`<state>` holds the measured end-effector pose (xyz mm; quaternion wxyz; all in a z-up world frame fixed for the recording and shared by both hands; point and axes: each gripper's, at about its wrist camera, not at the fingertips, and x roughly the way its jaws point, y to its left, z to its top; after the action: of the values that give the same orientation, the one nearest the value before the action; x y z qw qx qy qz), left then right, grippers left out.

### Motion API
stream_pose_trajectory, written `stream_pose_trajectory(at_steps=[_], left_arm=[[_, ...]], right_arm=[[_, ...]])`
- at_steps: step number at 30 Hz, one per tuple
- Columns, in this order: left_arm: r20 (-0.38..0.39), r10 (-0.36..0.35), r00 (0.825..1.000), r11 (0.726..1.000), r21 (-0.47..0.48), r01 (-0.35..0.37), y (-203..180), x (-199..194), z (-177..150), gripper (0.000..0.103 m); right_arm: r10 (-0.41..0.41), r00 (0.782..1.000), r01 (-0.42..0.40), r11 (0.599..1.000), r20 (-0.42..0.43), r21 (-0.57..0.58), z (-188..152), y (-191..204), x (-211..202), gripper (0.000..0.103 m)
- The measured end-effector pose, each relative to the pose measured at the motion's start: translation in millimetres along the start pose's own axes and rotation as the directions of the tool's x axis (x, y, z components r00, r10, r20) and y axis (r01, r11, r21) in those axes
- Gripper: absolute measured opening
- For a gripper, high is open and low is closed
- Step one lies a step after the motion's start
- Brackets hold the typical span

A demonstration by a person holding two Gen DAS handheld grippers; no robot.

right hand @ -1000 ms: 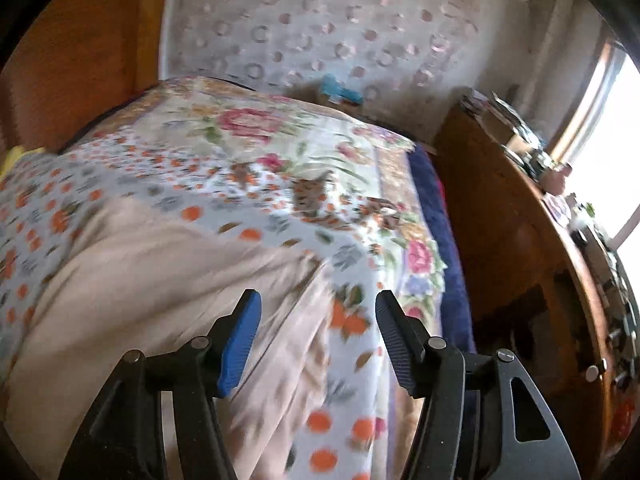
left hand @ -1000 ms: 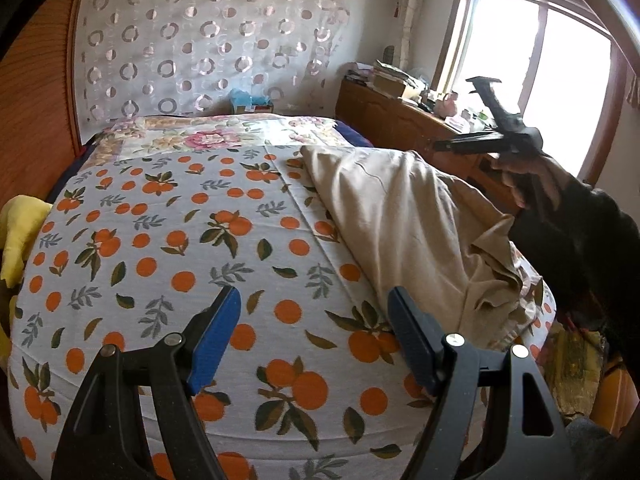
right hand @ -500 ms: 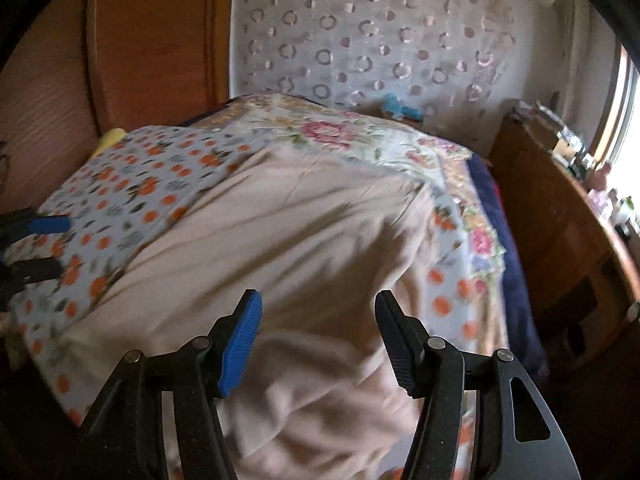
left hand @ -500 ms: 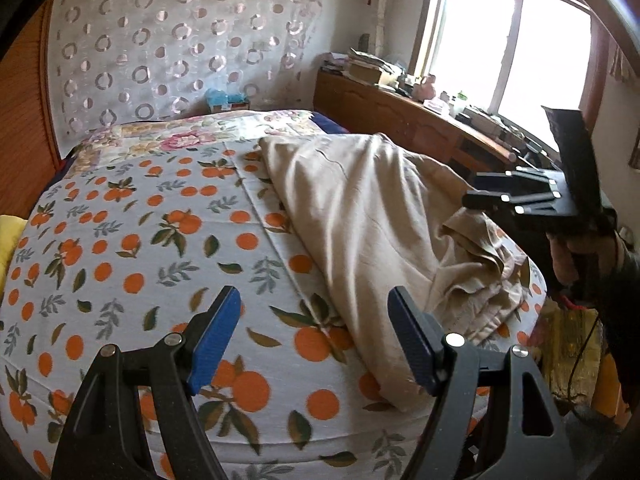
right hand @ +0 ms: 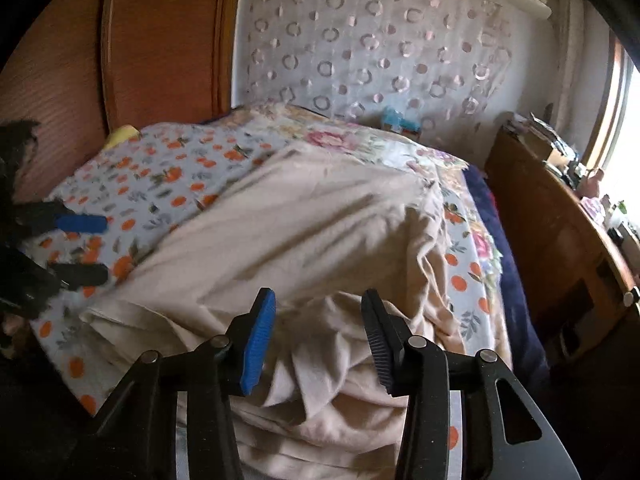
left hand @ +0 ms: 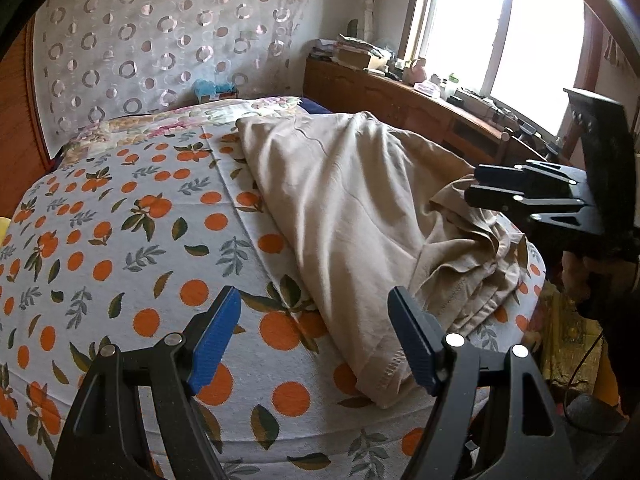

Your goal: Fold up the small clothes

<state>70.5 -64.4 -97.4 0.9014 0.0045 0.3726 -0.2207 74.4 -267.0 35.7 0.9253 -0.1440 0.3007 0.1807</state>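
Beige garment [left hand: 352, 208]: one piece, lying long-ways down the right side of the bed [left hand: 120, 240], flat toward the head end, bunched into a rumpled heap at the near right corner. A hemmed edge [left hand: 384, 372] hangs close to the foot edge.

Right gripper [right hand: 318, 336]: over the heap at the near right corner, jaws closing, creased cloth showing between the blue pads [right hand: 258, 340]; pads not yet seen pressing on it.

Left gripper [left hand: 314, 340]: jaws apart, nothing between them, above the orange-print bedcover [left hand: 80, 264] near the foot edge, just left of the hemmed edge.

Step in hand, as I read it: taking hold of the bunched end to spread the garment. To do it well, pinch a single layer at the hem or a corner, not a wad of folds; the left should take the hemmed edge so both ends lift evenly.

Count: one garment, two grippers, one bed with two covers (orange print near, floral [left hand: 180, 120] toward the head). Yellow cloth [right hand: 122, 134] at the left edge, one.
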Motion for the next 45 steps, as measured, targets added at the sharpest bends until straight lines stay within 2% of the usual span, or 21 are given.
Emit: stream_pose_trajectory(at_steps=[3,6,9,11,13,18,21,24,26,31,36,39,40,42,43,45], left_arm=[[-0.004,-0.003,1.0,1.0,0.001,0.003,-1,1,-2,0.076],[-0.01,-0.004,1.0,1.0,0.001,0.004,-1,1,-4,0.076],[-0.019,-0.006,1.0,1.0,-0.002,0.006,-1,2,-7,0.076],[-0.025,-0.011,1.0,1.0,-0.004,0.011,-1,4,-8,0.076],[-0.031,-0.018,0.999,1.0,-0.002,0.018,-3,4,-11,0.076],[-0.037,-0.029,0.999,1.0,0.005,0.03,-7,3,-13,0.076],[-0.036,-0.034,0.999,0.999,0.012,0.035,-9,0,-14,0.076],[-0.038,-0.042,0.998,0.999,0.012,0.042,-11,-3,-16,0.076],[-0.04,-0.045,0.998,0.999,0.012,0.045,-12,-3,-17,0.077],[-0.053,-0.049,0.997,0.999,0.006,0.05,-11,2,-17,0.076],[-0.056,-0.05,0.997,0.999,0.013,0.05,-15,2,-17,0.076],[-0.058,-0.052,0.997,0.999,0.011,0.053,-17,3,-17,0.076],[-0.059,-0.052,0.997,0.999,0.01,0.053,-17,4,-17,0.076],[-0.063,-0.056,0.996,0.998,0.013,0.057,-19,5,-18,0.076],[-0.063,-0.058,0.996,0.998,0.013,0.059,-19,6,-17,0.076],[-0.067,-0.064,0.996,0.998,0.01,0.065,-19,9,-17,0.076]], right_arm=[[0.025,1.0,-0.025,0.999,-0.019,-0.022,-8,5,4,0.046],[0.003,0.998,-0.004,1.0,-0.061,-0.023,-18,3,17,0.045],[-0.044,0.994,0.044,0.999,-0.103,0.004,-20,-11,26,0.033],[-0.03,0.993,0.033,0.999,-0.115,0.027,-24,-19,25,0.012],[-0.022,0.996,0.025,0.999,-0.091,0.029,-27,-20,15,0.006],[-0.054,0.998,0.055,0.995,-0.01,0.087,-37,-32,-28,0.005],[-0.092,0.996,0.088,0.986,0.016,0.139,-50,-46,-59,0.005],[-0.115,0.993,0.114,0.979,-0.007,0.171,-70,-56,-77,0.005],[-0.077,0.995,0.088,0.978,-0.065,0.187,-84,-58,-74,0.005],[-0.054,0.993,0.075,0.974,-0.105,0.212,-99,-60,-74,0.006],[-0.078,0.996,0.085,0.966,-0.037,0.245,-95,-71,-101,0.009],[-0.081,0.997,0.074,0.964,0.018,0.256,-88,-60,-98,0.013],[-0.084,0.996,0.073,0.964,0.031,0.255,-86,-60,-99,0.016],[-0.103,0.994,0.092,0.967,0.035,0.238,-85,-58,-94,0.029],[-0.113,0.993,0.102,0.966,0.031,0.236,-86,-60,-88,0.04],[-0.109,0.994,0.105,0.962,0.003,0.253,-86,-68,-69,0.044]])
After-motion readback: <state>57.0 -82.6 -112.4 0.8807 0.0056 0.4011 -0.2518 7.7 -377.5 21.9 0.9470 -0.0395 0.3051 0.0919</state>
